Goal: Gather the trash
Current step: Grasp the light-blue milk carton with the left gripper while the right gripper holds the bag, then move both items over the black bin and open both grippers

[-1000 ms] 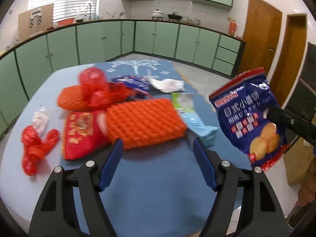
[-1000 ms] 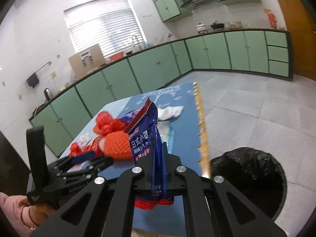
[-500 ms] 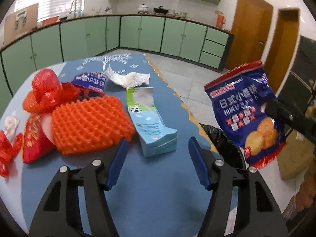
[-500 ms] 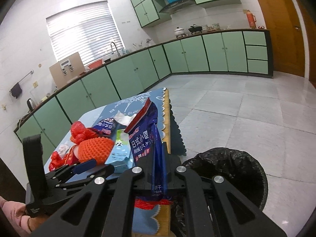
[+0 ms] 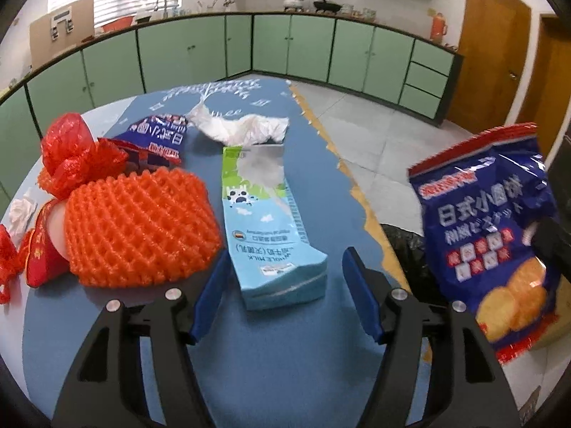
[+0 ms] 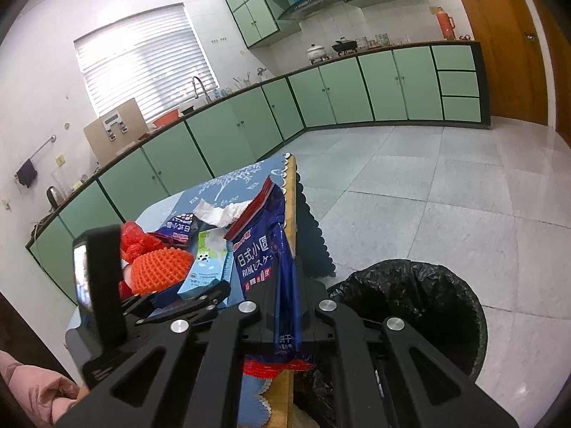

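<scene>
One wrapper on its way to the bin, most of the mess still on the counter.

Right claw is clamped tight on the blue crinkly biscuit bag, hanging upright beside the black-lined trash bin, not dropped yet. Left claw is empty, jaws opening, lined up on the flattened light-blue milk carton, which lies lengthwise pointing away. Orange foam net, red mesh, tissue and another wrapper are left on the blue-clothed counter.
</scene>
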`<state>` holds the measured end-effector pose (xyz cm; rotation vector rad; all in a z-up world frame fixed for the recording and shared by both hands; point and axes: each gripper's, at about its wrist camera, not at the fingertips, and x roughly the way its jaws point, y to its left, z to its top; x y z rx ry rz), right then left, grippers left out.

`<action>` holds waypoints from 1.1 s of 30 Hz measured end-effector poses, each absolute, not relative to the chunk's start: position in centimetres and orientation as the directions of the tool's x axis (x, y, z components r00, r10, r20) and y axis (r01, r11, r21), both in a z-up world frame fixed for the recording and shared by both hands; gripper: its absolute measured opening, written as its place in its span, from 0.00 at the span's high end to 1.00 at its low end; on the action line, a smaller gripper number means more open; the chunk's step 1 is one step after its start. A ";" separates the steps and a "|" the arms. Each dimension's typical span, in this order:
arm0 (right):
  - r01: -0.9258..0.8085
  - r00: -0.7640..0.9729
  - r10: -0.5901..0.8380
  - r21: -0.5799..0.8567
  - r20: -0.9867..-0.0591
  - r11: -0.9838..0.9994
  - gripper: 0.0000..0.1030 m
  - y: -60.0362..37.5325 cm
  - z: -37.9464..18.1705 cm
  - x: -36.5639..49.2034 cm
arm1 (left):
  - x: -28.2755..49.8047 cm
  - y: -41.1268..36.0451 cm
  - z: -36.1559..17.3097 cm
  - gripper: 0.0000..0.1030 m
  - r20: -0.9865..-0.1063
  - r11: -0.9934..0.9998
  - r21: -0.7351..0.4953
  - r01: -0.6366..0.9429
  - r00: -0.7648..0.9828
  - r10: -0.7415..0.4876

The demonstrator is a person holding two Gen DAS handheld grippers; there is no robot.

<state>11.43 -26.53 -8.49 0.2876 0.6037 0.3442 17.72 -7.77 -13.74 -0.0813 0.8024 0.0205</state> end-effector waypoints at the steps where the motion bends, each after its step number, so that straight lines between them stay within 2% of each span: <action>1: -0.229 0.768 0.396 0.361 -0.503 0.904 0.94 -26.5 -8.5 11.5 | 18.0 -7.8 -13.9 0.38 -0.722 0.997 -0.063 -0.054 0.692 -0.008; 5: -0.224 0.761 0.395 0.364 -0.515 0.904 0.94 -26.6 -8.9 11.9 | 18.8 -7.9 -14.3 0.39 -0.730 0.996 -0.056 -0.071 0.684 0.008; 6: -0.220 0.759 0.394 0.365 -0.518 0.905 0.94 -26.6 -9.0 12.0 | 18.8 -7.8 -14.3 0.41 -0.729 0.996 -0.056 -0.075 0.684 0.011; 7: -0.218 0.758 0.393 0.366 -0.520 0.905 0.94 -26.7 -9.1 12.0 | 18.8 -7.8 -14.3 0.49 -0.728 0.995 -0.059 -0.078 0.686 0.011; 11: -0.204 0.752 0.386 0.369 -0.534 0.907 0.94 -26.7 -9.5 12.3 | 18.7 -7.5 -14.3 0.55 -0.728 0.995 -0.065 -0.079 0.686 0.007; 19: -0.164 0.753 0.358 0.369 -0.552 0.915 0.94 -26.8 -10.1 12.4 | 16.7 -7.1 -12.7 0.57 -0.703 0.994 -0.095 -0.043 0.710 -0.036; 26: -0.113 0.774 0.304 0.351 -0.555 0.930 0.94 -28.2 -10.1 11.8 | 15.5 -9.4 -10.9 0.57 -0.670 0.990 -0.126 0.071 0.730 -0.137; 33: -0.006 0.780 0.216 0.337 -0.588 0.941 0.94 -31.1 -11.0 11.5 | 16.1 -13.1 -11.0 0.57 -0.678 0.976 -0.131 0.174 0.702 -0.216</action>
